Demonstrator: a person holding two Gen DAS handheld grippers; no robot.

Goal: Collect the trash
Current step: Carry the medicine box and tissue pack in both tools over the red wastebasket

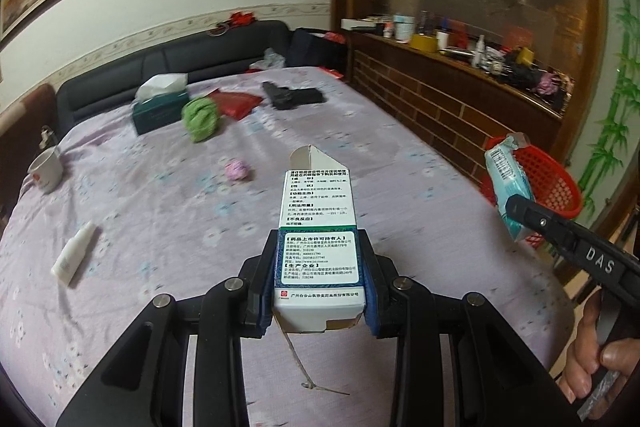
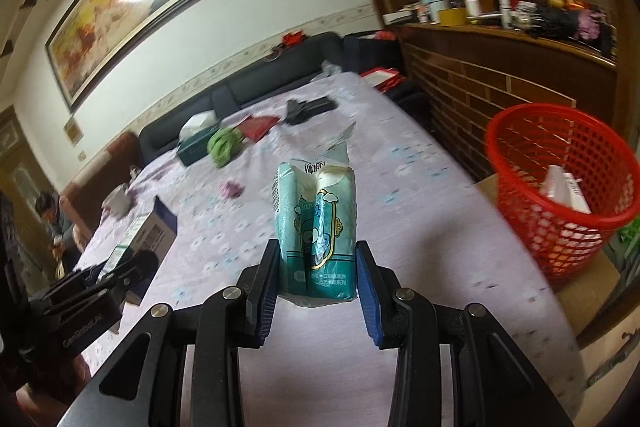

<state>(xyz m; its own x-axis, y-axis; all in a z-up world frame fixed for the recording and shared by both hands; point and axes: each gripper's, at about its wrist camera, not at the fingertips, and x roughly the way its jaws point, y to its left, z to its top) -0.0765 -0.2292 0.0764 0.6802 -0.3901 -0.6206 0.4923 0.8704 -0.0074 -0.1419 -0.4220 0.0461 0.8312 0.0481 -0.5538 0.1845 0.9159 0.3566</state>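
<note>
**Listener:** What do you have in each hand?

**Me:** My left tool [image 1: 320, 279] is clamped on a white medicine box [image 1: 318, 227], open flap pointing away from me. My right tool [image 2: 318, 279] pinches a teal tissue pack [image 2: 320, 227] by its lower end, torn top upward. Both are lifted clear of the table [image 1: 400, 167], which wears a lilac flowered cloth.

**Listener:** Where does the trash go?

**Me:** Into a red basket [image 2: 560, 187], standing just off the table's right edge. It already holds at least one white item. The tissue pack is the nearer of my two loads to the basket; the box is further left of it.

**Listener:** How would you drop them well?

**Me:** I'd take the tissue pack first, bringing it right over the basket's mouth before letting go. It is soft plastic and may cling to a pad. Then the box follows along the same line, so the tools don't cross.

**Listener:** Anything left?

**Me:** A pink crumpled wad [image 1: 237, 169] lies left of the basket, mid-table; a small white bottle [image 1: 74, 253] further left. A tissue box, green cloth and cup I'd judge are not trash.
</note>
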